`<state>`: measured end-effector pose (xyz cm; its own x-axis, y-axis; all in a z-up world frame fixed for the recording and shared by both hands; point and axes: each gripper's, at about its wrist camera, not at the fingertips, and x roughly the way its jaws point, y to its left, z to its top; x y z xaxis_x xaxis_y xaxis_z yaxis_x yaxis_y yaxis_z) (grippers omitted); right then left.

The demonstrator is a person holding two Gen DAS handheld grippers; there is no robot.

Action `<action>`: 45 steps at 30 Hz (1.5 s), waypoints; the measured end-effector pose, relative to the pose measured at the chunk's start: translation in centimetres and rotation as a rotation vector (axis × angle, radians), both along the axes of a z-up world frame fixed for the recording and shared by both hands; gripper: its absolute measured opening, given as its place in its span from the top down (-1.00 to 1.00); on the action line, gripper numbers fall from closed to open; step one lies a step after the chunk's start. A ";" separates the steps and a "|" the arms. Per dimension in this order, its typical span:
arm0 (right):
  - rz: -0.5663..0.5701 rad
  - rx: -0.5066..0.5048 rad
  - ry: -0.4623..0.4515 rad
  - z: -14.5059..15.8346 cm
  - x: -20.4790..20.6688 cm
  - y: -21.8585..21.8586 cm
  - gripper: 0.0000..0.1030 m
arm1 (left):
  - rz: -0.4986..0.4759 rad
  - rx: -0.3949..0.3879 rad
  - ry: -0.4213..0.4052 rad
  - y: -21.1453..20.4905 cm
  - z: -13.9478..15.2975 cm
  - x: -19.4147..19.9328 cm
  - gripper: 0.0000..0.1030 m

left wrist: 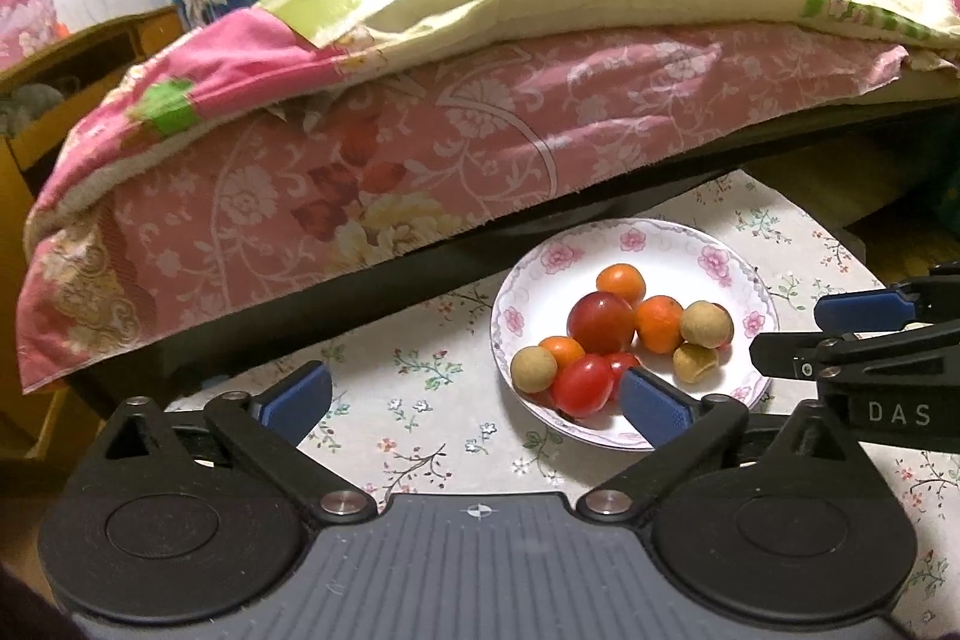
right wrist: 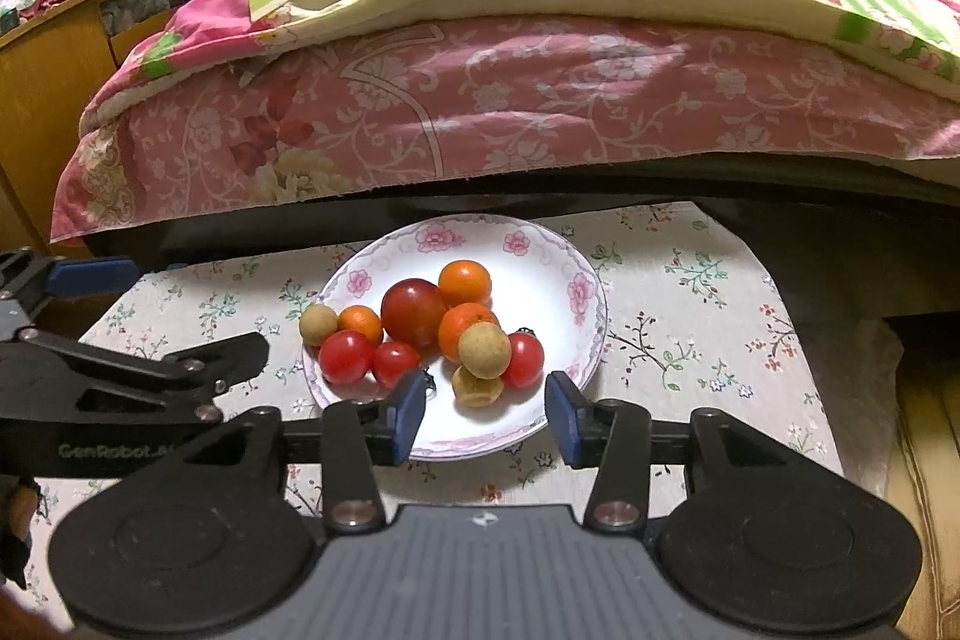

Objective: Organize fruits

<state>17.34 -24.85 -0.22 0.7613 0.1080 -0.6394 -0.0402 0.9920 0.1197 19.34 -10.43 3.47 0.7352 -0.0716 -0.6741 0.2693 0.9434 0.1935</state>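
One plate [right wrist: 582, 292] sits on the desk [right wrist: 690, 292] and carries eleven fruits. Among them are one large dark red plum [right wrist: 414, 310], three small oranges [right wrist: 465, 283], three red cherry tomatoes [right wrist: 346, 357] and three round tan longans [right wrist: 485, 351], plus one brownish opened longan shell [right wrist: 478, 388]. Two hand-held grippers are in view, one left [left wrist: 474, 394] and one right [right wrist: 486, 415].

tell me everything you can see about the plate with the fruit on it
The plate is round, shallow, glossy white like ceramic, its rim printed with pink flowers. It lies flat on the floral tablecloth, near the bed. Small red, orange and tan fruits sit clustered on it, left of centre in the right wrist view. Neither gripper touches it.
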 end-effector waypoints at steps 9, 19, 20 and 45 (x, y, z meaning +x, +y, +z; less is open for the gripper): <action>-0.026 0.006 -0.011 0.5 -2.9 0.4 0.17 | 0.033 0.005 -0.005 0.7 0.7 -2.8 -1.00; -0.040 0.026 0.029 -0.3 -8.3 1.6 0.15 | 0.071 -0.026 0.084 2.9 -0.3 -8.0 -1.00; -0.040 0.025 0.037 -0.5 -8.9 1.8 0.15 | 0.070 -0.025 0.093 3.1 -0.4 -8.5 -1.00; -0.032 0.055 0.091 -1.7 -17.0 5.9 0.13 | 0.119 -0.037 0.174 5.7 -0.5 -14.8 -1.00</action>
<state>0.34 -18.98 -1.88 0.7040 0.1208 -0.6999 0.0053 0.9845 0.1752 4.53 -4.73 3.01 0.6129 -0.0186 -0.7900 0.1821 0.9761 0.1184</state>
